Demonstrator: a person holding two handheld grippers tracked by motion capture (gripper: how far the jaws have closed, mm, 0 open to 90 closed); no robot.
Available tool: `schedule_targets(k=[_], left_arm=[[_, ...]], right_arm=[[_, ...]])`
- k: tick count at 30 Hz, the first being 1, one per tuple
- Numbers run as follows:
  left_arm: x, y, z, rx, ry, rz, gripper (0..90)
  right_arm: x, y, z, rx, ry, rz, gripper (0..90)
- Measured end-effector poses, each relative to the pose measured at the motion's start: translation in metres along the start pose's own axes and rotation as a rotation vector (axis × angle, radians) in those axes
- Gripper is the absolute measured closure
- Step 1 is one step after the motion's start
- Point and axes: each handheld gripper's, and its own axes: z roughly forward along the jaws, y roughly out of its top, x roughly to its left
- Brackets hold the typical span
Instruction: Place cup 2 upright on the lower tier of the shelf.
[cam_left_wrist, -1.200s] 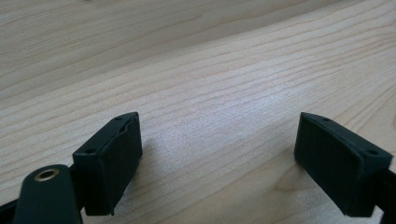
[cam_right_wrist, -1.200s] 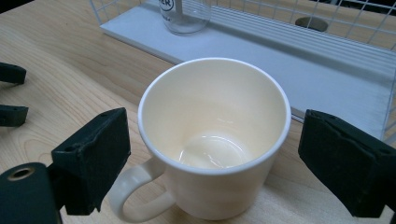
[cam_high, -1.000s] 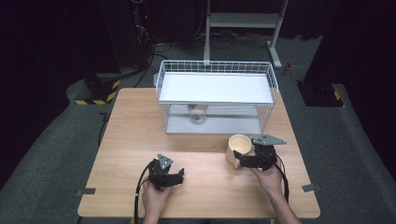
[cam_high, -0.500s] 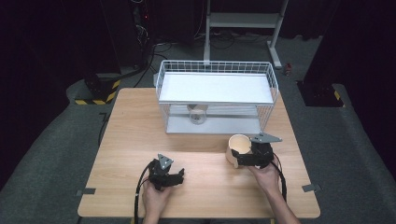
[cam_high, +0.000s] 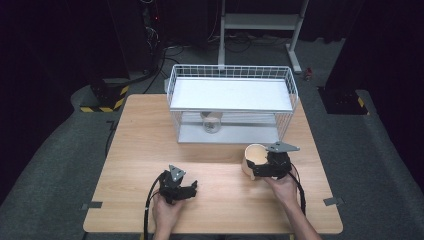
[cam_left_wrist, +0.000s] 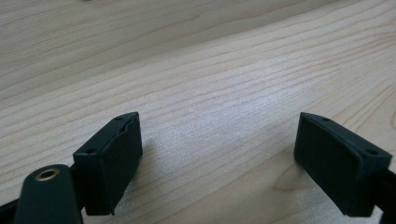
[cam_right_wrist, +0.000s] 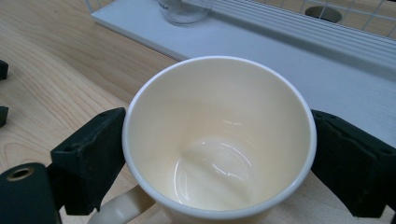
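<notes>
A cream mug (cam_high: 255, 159) stands right of the table's middle, just in front of the wire rack. My right gripper (cam_high: 257, 166) is shut on it. In the right gripper view the mug (cam_right_wrist: 219, 116) is empty, its handle points toward the camera, and the right gripper (cam_right_wrist: 217, 154) has a jaw pressed on each side of the rim. My left gripper (cam_high: 188, 190) rests near the front edge, left of centre. In the left gripper view the left gripper (cam_left_wrist: 219, 163) is open over bare wood, with nothing between its jaws.
A white wire rack (cam_high: 232, 95) with a shelf stands at the back of the wooden table (cam_high: 135, 150). A clear glass (cam_high: 212, 122) sits under the shelf, and the same glass (cam_right_wrist: 184, 9) stands on the rack's white base (cam_right_wrist: 261, 46).
My right gripper has shifted slightly to the left with the mug in it. The left gripper has stayed where it was.
</notes>
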Motion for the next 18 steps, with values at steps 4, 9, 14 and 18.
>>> schedule_targets(k=[4,9,14,18], left_arm=[[-0.0001,-0.0001,-0.0001,0.000,0.000,0.000,16.0],[-0.0001,-0.0001,-0.0001,-0.001,0.000,0.000,16.0],[-0.0001,-0.0001,-0.0001,-0.001,0.000,0.000,16.1],[0.0001,-0.0001,-0.0001,-0.001,0.000,0.001,16.2]], right_arm=[[0.0009,-0.0002,0.0023,0.005,-0.005,0.000,8.6],[0.0001,-0.0004,0.0042,0.009,-0.002,-0.010,8.5],[0.0003,-0.0007,0.0058,0.017,-0.005,-0.020,8.7],[-0.0002,0.0002,0.0063,0.022,-0.004,-0.029,9.0]])
